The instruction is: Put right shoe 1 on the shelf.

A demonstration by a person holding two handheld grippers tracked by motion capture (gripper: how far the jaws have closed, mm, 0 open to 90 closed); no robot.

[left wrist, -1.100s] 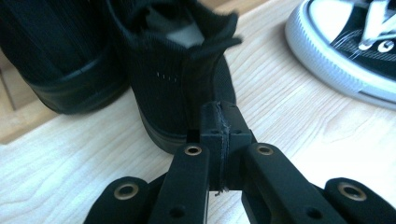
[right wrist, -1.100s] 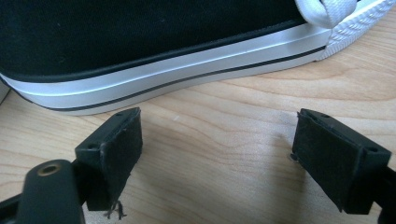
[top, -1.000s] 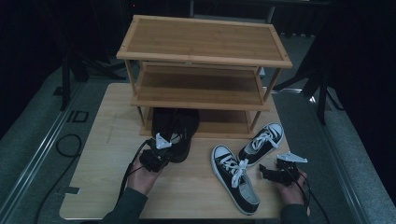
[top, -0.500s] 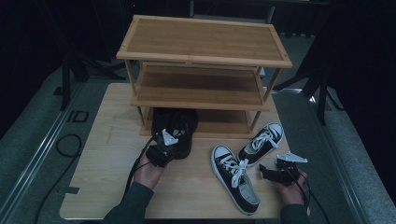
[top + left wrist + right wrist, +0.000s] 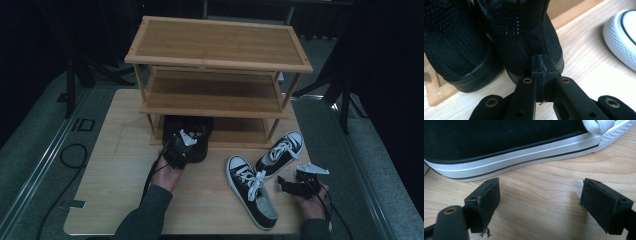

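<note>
While left claw [image 5: 541,72] meets black shoe [image 5: 529,32].

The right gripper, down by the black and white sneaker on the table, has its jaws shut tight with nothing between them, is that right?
Not quite. The right gripper is beside the black and white sneaker on the table, with nothing between its jaws, but the jaws stand wide open, not shut. The right gripper view shows the two pads far apart over bare wood.
</note>
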